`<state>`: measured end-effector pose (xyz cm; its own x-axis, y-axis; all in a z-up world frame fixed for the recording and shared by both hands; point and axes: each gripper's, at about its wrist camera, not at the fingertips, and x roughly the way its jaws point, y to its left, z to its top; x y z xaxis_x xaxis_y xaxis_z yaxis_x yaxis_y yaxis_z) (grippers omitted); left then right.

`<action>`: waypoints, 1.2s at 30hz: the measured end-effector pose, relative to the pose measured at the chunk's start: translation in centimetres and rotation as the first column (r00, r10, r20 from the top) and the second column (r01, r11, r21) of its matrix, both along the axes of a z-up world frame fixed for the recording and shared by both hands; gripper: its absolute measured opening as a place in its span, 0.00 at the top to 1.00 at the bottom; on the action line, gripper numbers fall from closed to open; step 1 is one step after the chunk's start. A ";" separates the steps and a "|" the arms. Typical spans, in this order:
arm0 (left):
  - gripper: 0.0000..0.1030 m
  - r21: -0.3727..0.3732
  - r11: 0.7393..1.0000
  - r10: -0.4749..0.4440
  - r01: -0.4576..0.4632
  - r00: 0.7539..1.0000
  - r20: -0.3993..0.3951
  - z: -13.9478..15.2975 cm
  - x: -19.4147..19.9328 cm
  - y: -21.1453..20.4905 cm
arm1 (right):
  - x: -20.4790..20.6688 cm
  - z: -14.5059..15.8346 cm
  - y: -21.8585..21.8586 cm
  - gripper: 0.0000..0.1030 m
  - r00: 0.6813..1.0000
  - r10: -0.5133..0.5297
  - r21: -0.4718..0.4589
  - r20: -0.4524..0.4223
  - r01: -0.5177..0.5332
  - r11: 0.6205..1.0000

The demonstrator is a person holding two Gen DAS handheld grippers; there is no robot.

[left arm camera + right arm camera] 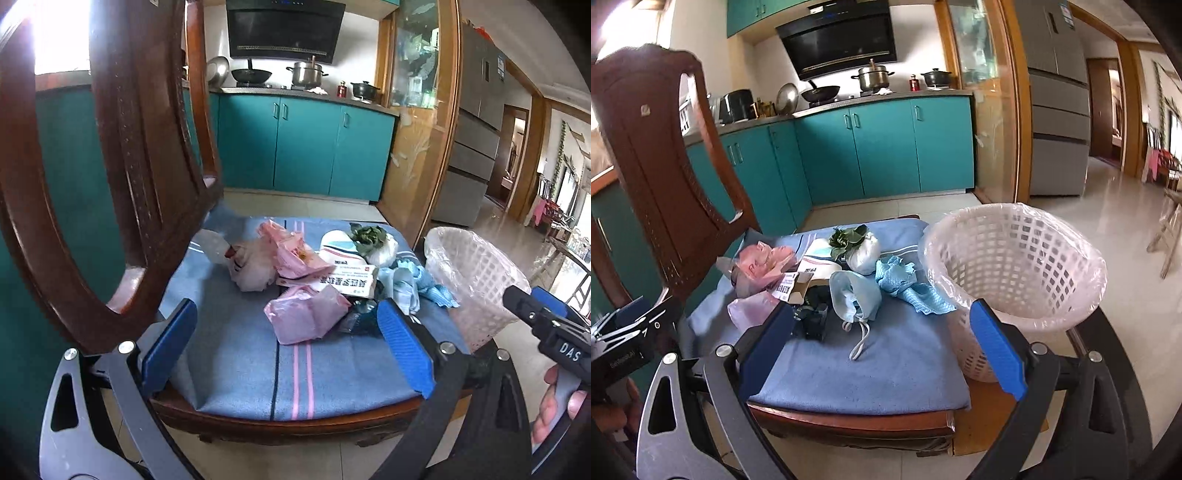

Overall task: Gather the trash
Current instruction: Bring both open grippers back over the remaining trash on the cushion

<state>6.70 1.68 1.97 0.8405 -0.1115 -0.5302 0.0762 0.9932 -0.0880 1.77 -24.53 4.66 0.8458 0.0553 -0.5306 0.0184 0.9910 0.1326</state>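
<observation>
A heap of trash lies on the blue seat cushion (236, 362) of a wooden chair: pink plastic bags (306, 314), a crumpled white bag (251, 271), a printed carton (347, 282), green leaves (369, 236) and blue cloth (406, 286). My left gripper (286, 332) is open wide just short of the nearest pink bag, with nothing touching its pads. My right gripper (882, 332) is open too, low over the cushion's front, facing a blue face mask (855, 295) and a dark wrapper (812, 314). A white lattice bin (1015, 266) with a clear liner stands right of the chair.
The carved chair back (147, 147) rises close on the left. Teal kitchen cabinets (886, 147) and a stove with pots stand behind. Glossy tiled floor (1126, 258) runs off to the right past a grey fridge (1056, 110). A hand (554, 406) holds the other tool at the right edge.
</observation>
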 end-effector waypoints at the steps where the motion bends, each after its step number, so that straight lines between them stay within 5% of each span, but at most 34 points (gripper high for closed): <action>1: 0.05 0.003 1.000 -0.004 0.004 1.000 -0.004 -0.1 -0.1 -0.1 | 0.1 -0.1 0.1 0.09 1.000 -0.001 -0.002 0.000 0.001 1.000; 36: 0.05 0.027 0.999 -0.026 0.027 0.998 -0.064 -1.1 0.8 -1.2 | 0.3 -0.5 -0.1 0.09 1.000 0.011 -0.003 -0.015 -0.011 1.000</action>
<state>7.45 0.50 0.84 0.8018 -0.1179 -0.5859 0.0976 0.9930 -0.0664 2.07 -24.59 4.13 0.8371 0.0627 -0.5435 0.0096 0.9916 0.1292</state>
